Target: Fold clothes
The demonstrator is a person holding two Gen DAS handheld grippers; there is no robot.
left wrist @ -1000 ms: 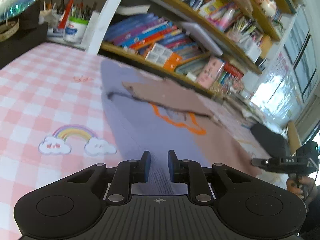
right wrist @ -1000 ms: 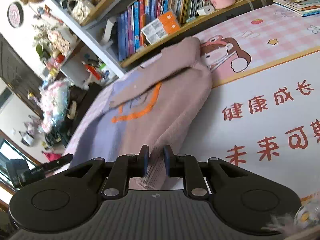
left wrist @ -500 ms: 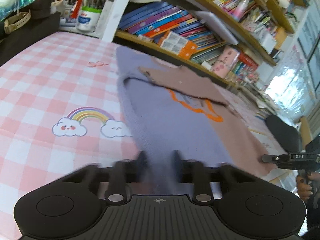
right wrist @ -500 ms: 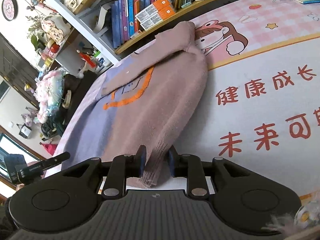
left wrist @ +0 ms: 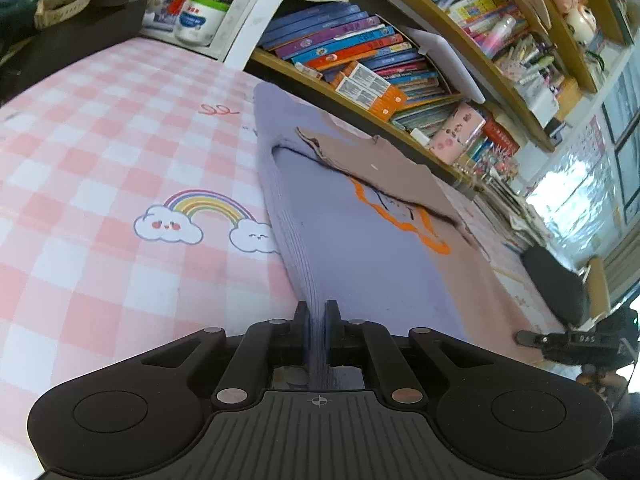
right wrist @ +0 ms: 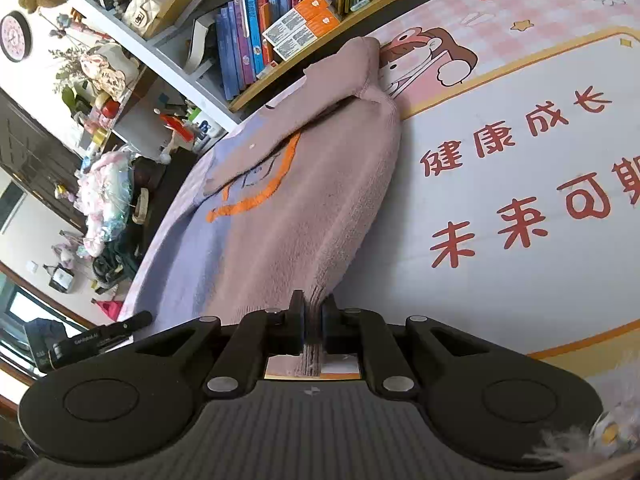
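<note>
pink checkered tablecloth (left wrist: 100, 128) with a rainbow-and-clouds print (left wrist: 204, 220), shelf crammed with books (left wrist: 352, 52), round wall clock (right wrist: 15, 36), white pen jar (left wrist: 198, 20)

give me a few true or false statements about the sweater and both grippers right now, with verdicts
1. The left gripper is shut on the sweater at its lilac hem. True.
2. The right gripper hangs open above the cloth. False: it is shut on the pinkish hem.
3. A sleeve lies folded across the chest. True.
4. The sweater lies on a bare wooden floor. False: it lies on a pink checked mat.
5. The outline on the chest is green. False: it is orange.
</note>
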